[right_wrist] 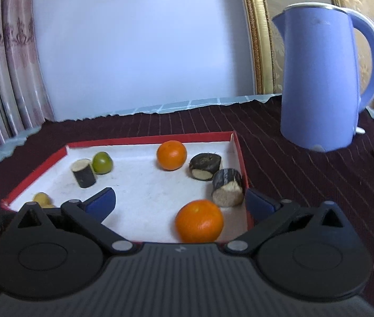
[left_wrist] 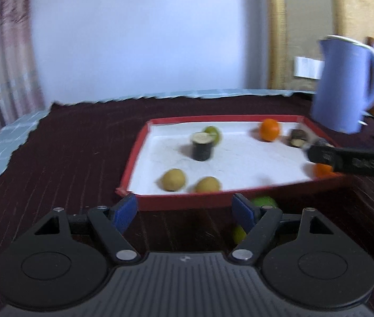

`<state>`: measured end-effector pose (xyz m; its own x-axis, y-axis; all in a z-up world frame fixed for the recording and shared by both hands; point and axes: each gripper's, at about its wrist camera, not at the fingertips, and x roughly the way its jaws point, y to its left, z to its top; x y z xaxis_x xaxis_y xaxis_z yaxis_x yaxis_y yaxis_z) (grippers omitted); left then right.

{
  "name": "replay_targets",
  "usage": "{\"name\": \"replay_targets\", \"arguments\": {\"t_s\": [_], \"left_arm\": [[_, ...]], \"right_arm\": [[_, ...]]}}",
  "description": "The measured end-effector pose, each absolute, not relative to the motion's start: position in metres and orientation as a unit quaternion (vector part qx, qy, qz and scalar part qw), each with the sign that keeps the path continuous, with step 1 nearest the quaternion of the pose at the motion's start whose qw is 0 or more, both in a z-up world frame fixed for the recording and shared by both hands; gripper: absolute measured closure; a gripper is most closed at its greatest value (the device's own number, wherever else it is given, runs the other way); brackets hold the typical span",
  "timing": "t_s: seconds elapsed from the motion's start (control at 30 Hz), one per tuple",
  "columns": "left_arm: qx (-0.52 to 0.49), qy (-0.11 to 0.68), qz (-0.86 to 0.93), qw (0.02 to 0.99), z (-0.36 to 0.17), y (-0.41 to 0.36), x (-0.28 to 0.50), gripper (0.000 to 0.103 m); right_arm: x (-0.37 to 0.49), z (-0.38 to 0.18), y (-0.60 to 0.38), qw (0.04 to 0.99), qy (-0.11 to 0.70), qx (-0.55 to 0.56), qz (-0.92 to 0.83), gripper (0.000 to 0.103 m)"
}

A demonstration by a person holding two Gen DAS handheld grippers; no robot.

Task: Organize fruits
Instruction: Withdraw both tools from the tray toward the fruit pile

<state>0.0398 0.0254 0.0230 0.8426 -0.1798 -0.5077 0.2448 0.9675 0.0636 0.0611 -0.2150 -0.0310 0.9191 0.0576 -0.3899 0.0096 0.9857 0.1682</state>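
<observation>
The left claw (left_wrist: 185, 211) is pointing forward and slightly downward, its blue pads (left_wrist: 123, 212) standing apart with nothing pressed between them. The right claw (right_wrist: 180, 200) is tilting gently downward too, its jaws spread very wide and gripping nothing. In the left wrist view, the right claw's dark finger is reaching in from the right edge.

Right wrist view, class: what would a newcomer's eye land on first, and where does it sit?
Probably the tall blue kettle, standing on the dark cloth right of the red-rimmed tray. Next, the near orange lying in the tray's front right corner, between the open right gripper fingers, untouched. A second orange sits farther back.
</observation>
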Motion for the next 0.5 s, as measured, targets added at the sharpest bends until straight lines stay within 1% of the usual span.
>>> {"name": "replay_targets", "arguments": {"t_s": [0.1,0.13,0.17,0.27,0.37,0.43,0.5], "left_arm": [[0.097,0.239,-0.140,0.956,0.020,0.013,0.025,0.024],[0.111,0.235,-0.145,0.955,0.018,0.007,0.022,0.020],[0.125,0.231,-0.146,0.954,0.016,0.001,0.020,0.019],[0.157,0.225,-0.149,0.950,0.010,-0.016,0.018,0.018],[0.170,0.242,-0.129,0.947,0.003,-0.022,0.026,0.018],[0.168,0.243,-0.110,0.949,0.001,-0.015,0.029,0.014],[0.157,0.241,-0.096,0.953,0.006,-0.002,0.028,0.014]], "right_arm": [[0.056,-0.033,-0.213,0.977,0.195,0.082,0.010,0.000],[0.056,-0.033,-0.213,0.977,0.195,0.081,0.010,0.000],[0.055,-0.033,-0.213,0.978,0.194,0.081,0.010,0.000],[0.054,-0.034,-0.214,0.978,0.193,0.082,0.011,0.000],[0.053,-0.035,-0.215,0.978,0.191,0.085,0.012,0.000],[0.053,-0.035,-0.215,0.978,0.190,0.087,0.013,0.000],[0.053,-0.035,-0.216,0.978,0.189,0.089,0.014,0.000]]}}
